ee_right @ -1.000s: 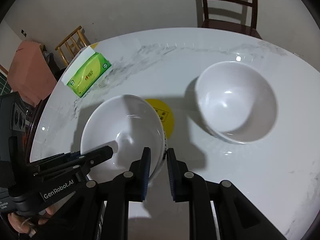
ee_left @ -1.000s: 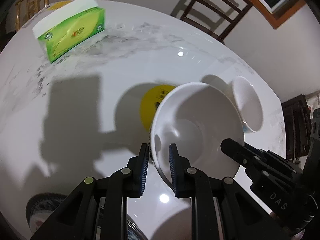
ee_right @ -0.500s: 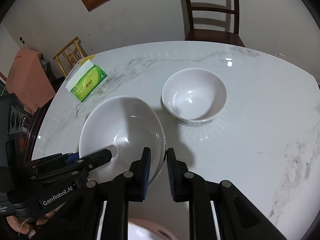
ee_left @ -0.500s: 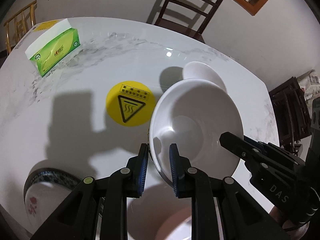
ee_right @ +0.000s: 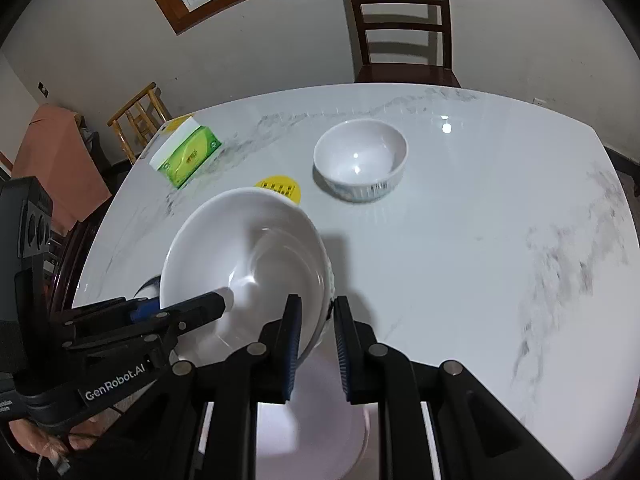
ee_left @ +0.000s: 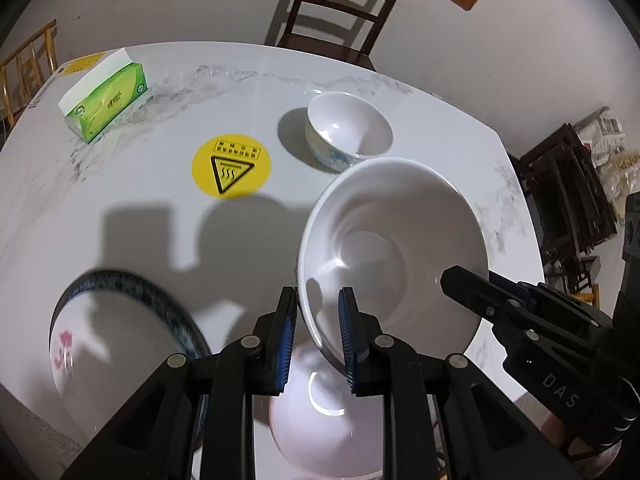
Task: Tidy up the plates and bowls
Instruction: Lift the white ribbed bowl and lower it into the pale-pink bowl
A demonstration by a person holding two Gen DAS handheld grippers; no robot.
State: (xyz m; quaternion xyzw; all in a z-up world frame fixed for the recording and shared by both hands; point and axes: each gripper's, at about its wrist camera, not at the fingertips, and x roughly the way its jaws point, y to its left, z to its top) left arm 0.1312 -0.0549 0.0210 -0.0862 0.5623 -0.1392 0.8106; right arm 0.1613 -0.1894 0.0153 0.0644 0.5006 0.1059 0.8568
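Observation:
A large white bowl (ee_left: 394, 240) (ee_right: 244, 256) hangs tilted above the marble table (ee_right: 460, 240), carried by both grippers. My left gripper (ee_left: 318, 300) is shut on its near-left rim, and my right gripper (ee_right: 318, 304) is shut on the opposite rim. A smaller white bowl with a blue pattern (ee_left: 348, 130) (ee_right: 360, 156) stands upright farther back on the table. Near the front edge lies a blue-rimmed plate with a red flower (ee_left: 104, 344). Under the grippers sits a pale bowl (ee_left: 320, 428) (ee_right: 316, 428), mostly hidden by the fingers.
A green tissue box (ee_left: 104, 108) (ee_right: 186, 156) sits at the table's far left. A round yellow hot-surface sticker (ee_left: 231, 165) (ee_right: 280, 188) marks the middle. A dark wooden chair (ee_right: 402, 24) stands behind the table, and a light wooden chair (ee_right: 138, 120) stands at the left.
Both grippers have carried the large bowl back toward the near edge and upward. The yellow sticker is uncovered, and the blue-rimmed plate and pale bowl have come into view below.

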